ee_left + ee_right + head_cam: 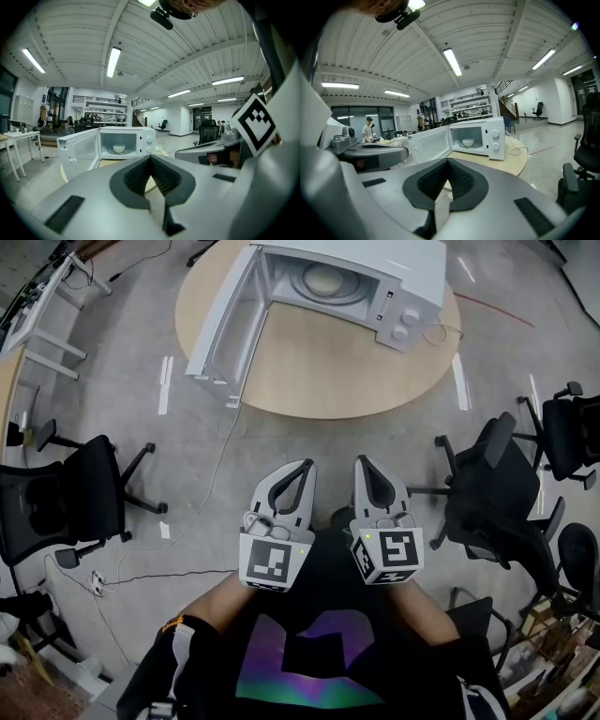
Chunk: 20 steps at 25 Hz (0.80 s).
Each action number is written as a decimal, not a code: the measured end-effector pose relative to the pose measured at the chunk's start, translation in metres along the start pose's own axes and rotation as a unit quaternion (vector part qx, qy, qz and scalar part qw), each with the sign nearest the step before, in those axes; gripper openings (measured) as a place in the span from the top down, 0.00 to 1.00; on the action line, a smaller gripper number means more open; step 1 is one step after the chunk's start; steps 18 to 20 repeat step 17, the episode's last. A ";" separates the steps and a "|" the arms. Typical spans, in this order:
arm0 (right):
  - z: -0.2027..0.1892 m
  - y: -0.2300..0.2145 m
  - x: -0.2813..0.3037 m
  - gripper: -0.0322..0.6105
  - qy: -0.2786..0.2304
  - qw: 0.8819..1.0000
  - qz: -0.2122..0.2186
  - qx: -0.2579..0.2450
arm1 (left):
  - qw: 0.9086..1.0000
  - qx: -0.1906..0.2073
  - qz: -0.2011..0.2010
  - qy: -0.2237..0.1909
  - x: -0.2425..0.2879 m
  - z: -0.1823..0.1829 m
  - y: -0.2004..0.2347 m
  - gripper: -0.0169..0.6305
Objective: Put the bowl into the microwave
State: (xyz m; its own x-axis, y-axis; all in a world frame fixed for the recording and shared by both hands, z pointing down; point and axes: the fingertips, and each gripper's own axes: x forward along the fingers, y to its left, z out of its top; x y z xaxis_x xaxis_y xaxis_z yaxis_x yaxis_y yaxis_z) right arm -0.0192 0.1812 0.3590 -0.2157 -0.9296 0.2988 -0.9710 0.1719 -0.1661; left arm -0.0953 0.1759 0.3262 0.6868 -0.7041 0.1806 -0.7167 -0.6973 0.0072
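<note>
Bowl (468,142) sits in the microwave (394,263), far from left tongs (305,466) and right tongs (362,463), both closed empty.

Left gripper (302,467): light grey shell, black ribbed pads (138,177).
Right gripper (362,463): same colours.
Marker cubes (274,561): white with black squares, behind the jaws.
Shirt (300,652): black, purple-green print.

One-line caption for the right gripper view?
Shut hand-held gripper faces the open microwave, bowl inside.

One microwave (319,296), one bowl (468,142), one round tabletop (328,371). Two grippers: left gripper (302,467), right gripper (362,463). Three chairs clearly seen: left chair (66,502), right chair (502,488), far-right chair (574,427). One person (369,129).
</note>
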 end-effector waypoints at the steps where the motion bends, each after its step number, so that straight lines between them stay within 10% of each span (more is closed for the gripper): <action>1: 0.001 0.000 -0.002 0.93 -0.002 1.000 -0.001 0.000 | 1.000 -0.002 0.000 0.005 -0.001 -0.001 -0.001 0.90; 20: 0.014 0.010 -0.023 0.93 -0.020 1.000 -0.008 -0.012 | 1.000 -0.019 -0.005 0.014 -0.019 0.004 -0.008 0.90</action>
